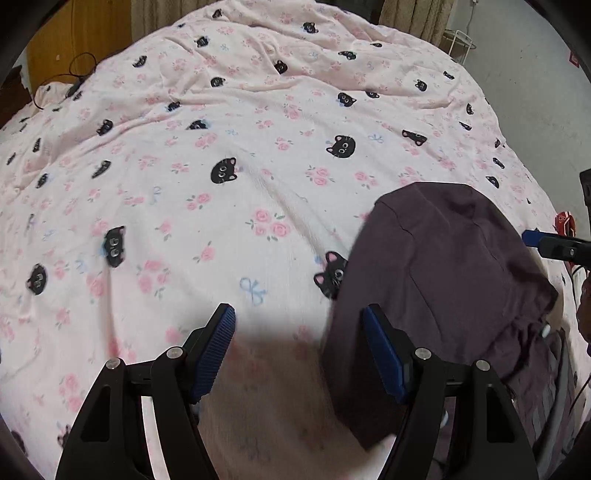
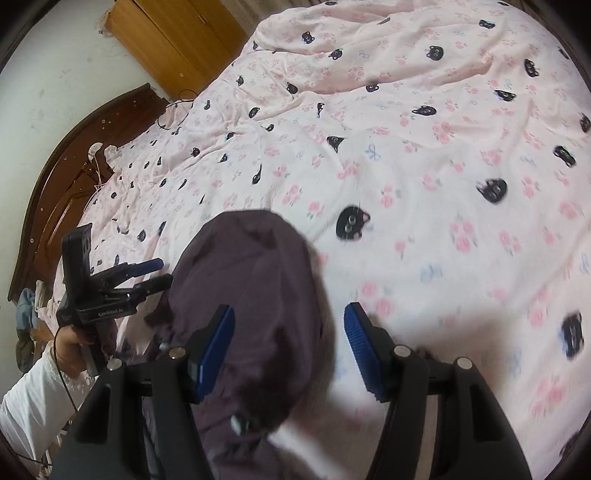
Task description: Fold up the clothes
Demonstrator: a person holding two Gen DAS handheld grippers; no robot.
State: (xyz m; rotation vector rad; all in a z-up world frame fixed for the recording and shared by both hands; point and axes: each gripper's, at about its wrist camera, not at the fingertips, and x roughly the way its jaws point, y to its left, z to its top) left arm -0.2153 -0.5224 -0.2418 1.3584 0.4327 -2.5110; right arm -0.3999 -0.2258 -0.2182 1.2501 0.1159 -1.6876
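Observation:
A dark purple garment (image 1: 443, 280) lies bunched on the pink cat-print bedspread (image 1: 221, 147); in the right wrist view the garment (image 2: 255, 295) reaches under the camera. My left gripper (image 1: 299, 317) is open just left of the garment, its right finger over the cloth's edge, nothing between the pads. My right gripper (image 2: 290, 317) is open above the garment's right edge, holding nothing. The left gripper (image 2: 155, 273) also shows at the left of the right wrist view, open, held by a hand (image 2: 70, 339) in a white sleeve. The right gripper's blue fingertips (image 1: 532, 238) poke in at the right edge of the left wrist view.
The bedspread (image 2: 406, 147) covers the whole bed, rumpled toward the far side. A dark wooden headboard (image 2: 74, 166) and a wooden wardrobe (image 2: 177, 33) stand by the white wall. A cable (image 1: 74, 74) lies near the pillow end. Bare floor (image 1: 535, 92) and a wire rack (image 1: 458, 44) lie beyond the bed.

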